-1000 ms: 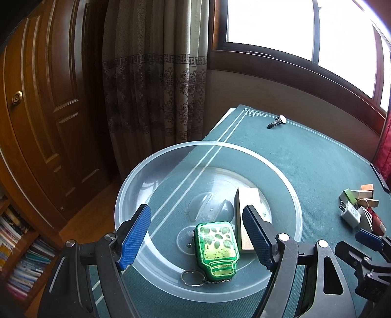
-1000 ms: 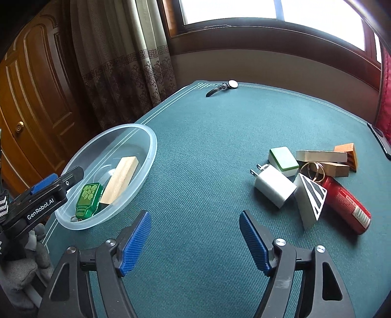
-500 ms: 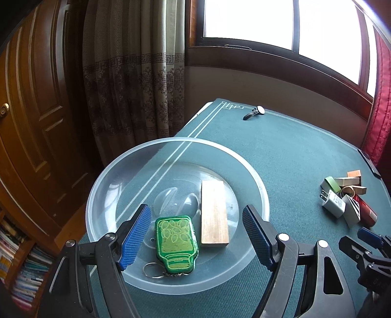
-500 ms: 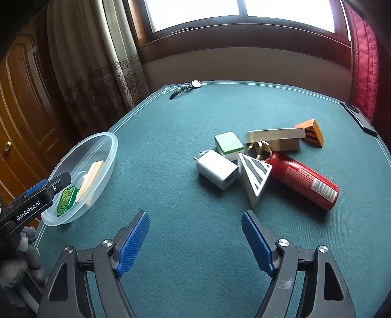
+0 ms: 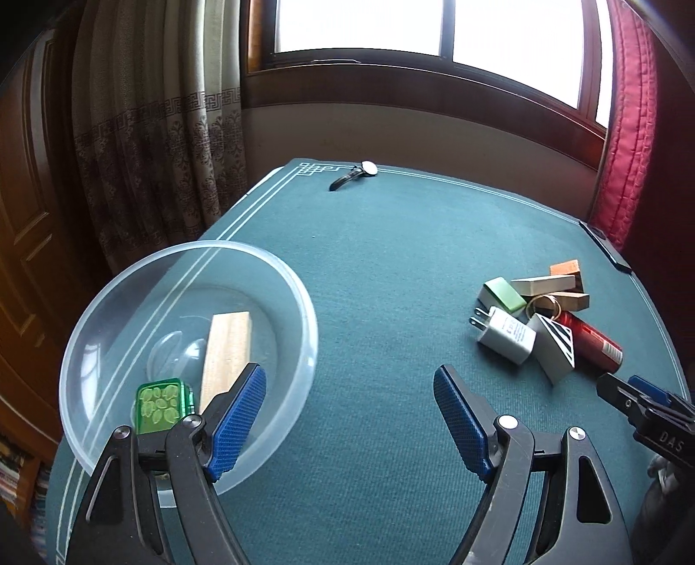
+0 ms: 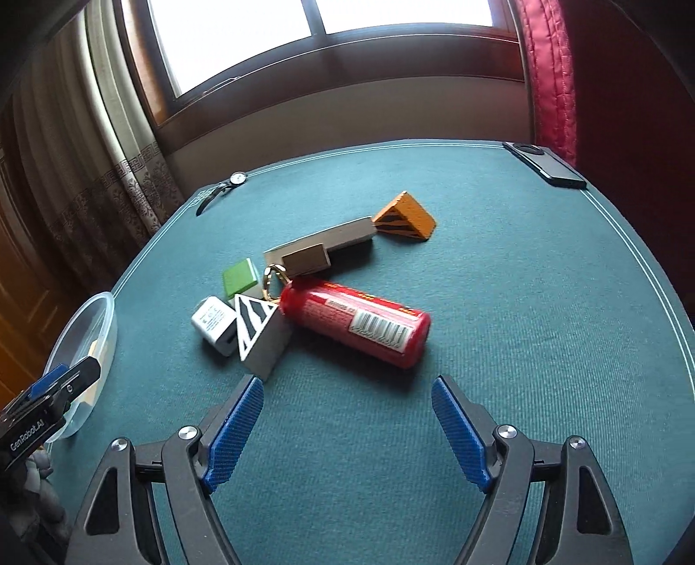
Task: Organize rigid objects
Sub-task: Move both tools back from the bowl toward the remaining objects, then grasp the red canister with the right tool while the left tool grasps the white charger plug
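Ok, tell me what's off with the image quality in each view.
Left wrist view: the window is blown out white, the fisheye bends the table edge, and an orange flare tints the left border. Right wrist view: the same overexposed window, dark vignetted corners, and slight softness on the striped grey wedge.

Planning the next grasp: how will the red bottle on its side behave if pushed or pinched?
The red bottle is round and lying down, so a sideways push would probably roll it. It looks hard and glossy, so it may slip between the fingers. Its key ring lies against the striped wedge, which might get dragged.
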Demonstrator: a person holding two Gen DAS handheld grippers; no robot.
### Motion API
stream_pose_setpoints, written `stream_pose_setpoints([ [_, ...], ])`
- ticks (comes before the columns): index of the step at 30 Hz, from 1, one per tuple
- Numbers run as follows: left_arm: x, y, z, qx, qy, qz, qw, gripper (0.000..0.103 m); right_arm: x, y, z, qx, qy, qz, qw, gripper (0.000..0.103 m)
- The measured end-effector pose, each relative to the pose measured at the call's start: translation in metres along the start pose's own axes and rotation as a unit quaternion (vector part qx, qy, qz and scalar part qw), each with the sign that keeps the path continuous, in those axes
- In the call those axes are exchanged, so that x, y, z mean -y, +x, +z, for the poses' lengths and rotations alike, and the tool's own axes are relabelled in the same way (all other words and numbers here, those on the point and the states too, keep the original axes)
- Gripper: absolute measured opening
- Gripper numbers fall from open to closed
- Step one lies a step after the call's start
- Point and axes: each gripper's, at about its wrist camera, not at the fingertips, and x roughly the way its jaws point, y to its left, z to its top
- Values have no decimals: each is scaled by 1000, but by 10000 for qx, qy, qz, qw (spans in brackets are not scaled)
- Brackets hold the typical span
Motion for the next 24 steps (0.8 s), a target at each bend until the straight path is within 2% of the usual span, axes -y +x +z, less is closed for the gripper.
stream_pose_setpoints([
  [7,25,13,1,-176,139,-258,9994,81,13,21,13,-273,252,-48,9993,85],
  [12,29,20,0,-253,164,-302,9991,82,6,37,27,-269,438,-8,9987,100],
  [21,19,29,-1,-358,52,-305,9989,82,-18,62,42,-203,131,-533,9983,101],
  [24,20,31,-2,-381,89,-317,9987,82,-15,61,42,-146,65,-547,9984,98],
])
